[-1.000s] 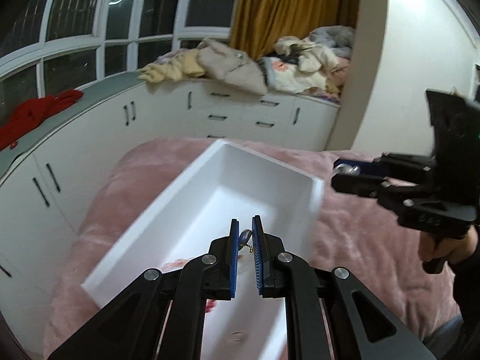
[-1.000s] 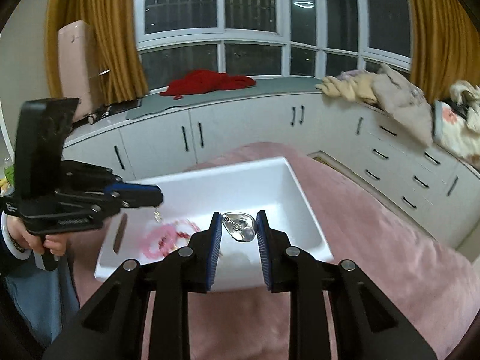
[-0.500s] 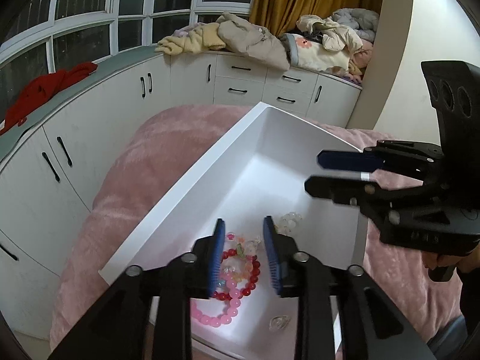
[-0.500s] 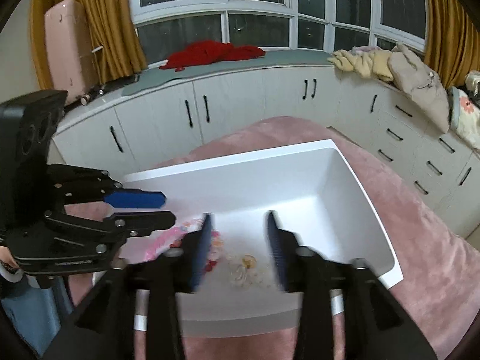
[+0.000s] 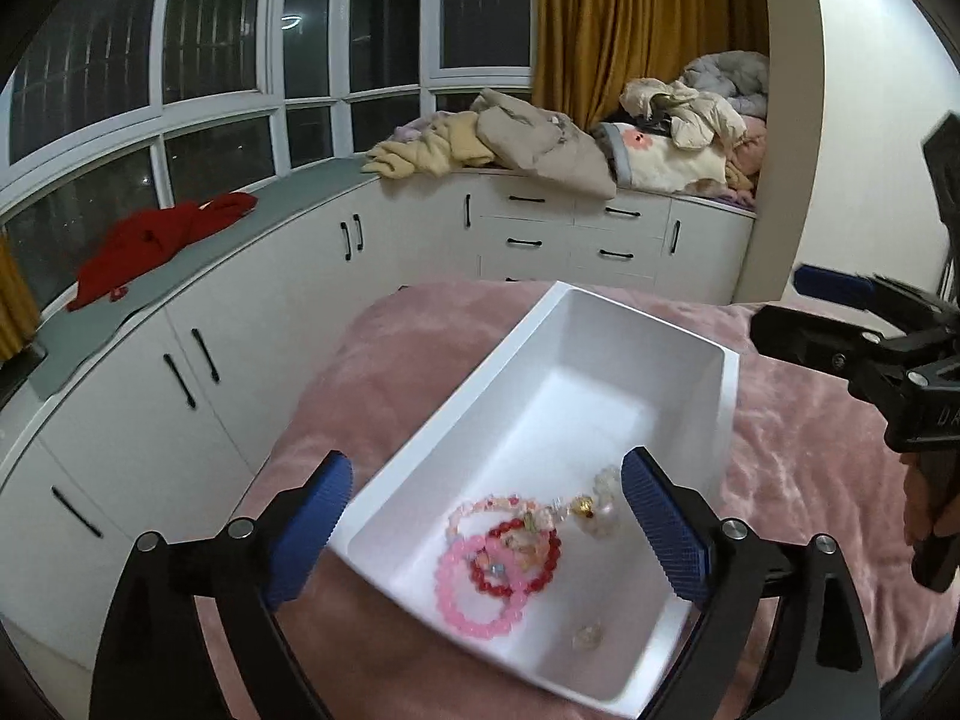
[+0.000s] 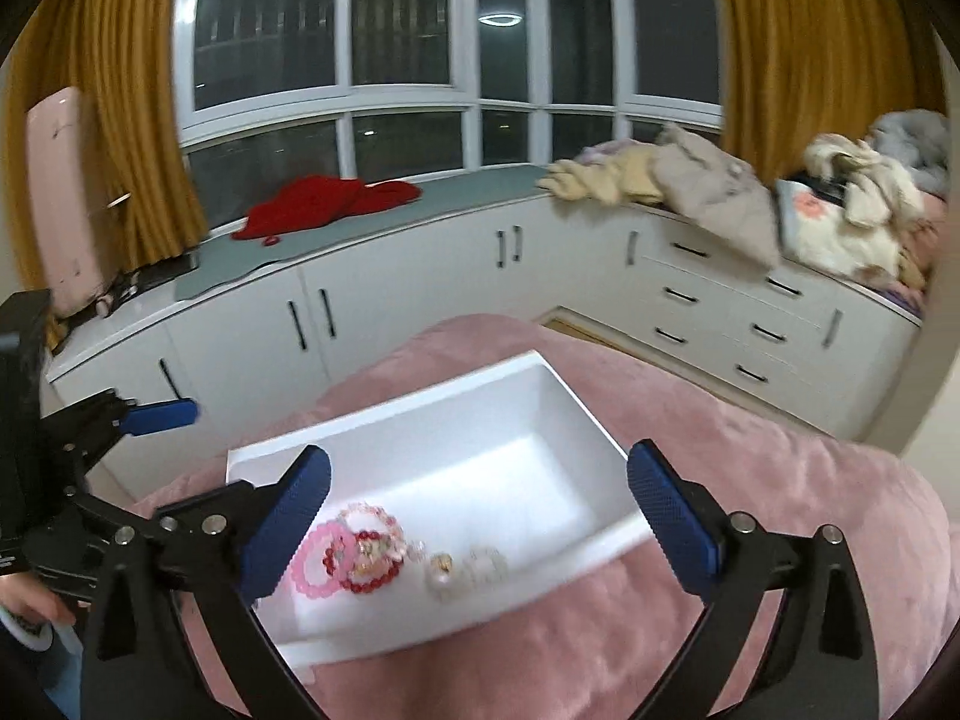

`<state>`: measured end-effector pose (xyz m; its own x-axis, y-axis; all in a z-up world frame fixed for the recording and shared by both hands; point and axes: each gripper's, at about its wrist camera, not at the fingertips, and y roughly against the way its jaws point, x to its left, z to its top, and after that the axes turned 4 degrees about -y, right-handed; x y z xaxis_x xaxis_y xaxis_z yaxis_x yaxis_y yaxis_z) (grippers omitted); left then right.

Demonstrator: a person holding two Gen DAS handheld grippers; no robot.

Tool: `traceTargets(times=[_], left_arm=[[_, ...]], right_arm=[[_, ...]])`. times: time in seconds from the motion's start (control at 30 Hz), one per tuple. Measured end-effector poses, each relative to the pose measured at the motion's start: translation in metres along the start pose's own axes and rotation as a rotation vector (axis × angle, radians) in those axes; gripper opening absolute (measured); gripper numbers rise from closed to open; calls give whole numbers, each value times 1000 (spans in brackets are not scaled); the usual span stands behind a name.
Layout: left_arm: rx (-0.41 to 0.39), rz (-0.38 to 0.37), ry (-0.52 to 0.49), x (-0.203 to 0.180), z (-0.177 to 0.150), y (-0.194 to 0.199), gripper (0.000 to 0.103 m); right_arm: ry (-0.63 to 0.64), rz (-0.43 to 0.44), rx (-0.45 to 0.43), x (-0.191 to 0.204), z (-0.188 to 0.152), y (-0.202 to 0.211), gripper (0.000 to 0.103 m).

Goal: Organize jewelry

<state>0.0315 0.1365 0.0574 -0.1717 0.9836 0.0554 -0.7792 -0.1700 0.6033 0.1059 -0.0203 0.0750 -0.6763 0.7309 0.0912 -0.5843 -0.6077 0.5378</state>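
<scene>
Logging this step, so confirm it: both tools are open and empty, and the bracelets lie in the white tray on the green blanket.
Not quite: the blanket is pink, as the left wrist view shows. The rest holds: left tool and right tool are open and empty, and the bracelets lie in the white tray.

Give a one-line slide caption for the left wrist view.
Open left gripper above a white tray of beaded bracelets on a pink blanket.
</scene>
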Motion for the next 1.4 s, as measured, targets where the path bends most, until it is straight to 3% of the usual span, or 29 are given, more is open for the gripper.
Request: traceTargets(times=[0.4, 0.7, 1.4], left_arm=[[-13, -22, 19, -19, -45, 44, 94], [-6, -22, 12, -26, -64, 38, 94], [11, -5, 56, -19, -74, 23, 96]], right_arm=[[-8, -89, 14, 26, -69, 41, 98], [5, -118, 1, 38, -103, 42, 98], [-6, -124, 13, 33, -115, 32, 98]])
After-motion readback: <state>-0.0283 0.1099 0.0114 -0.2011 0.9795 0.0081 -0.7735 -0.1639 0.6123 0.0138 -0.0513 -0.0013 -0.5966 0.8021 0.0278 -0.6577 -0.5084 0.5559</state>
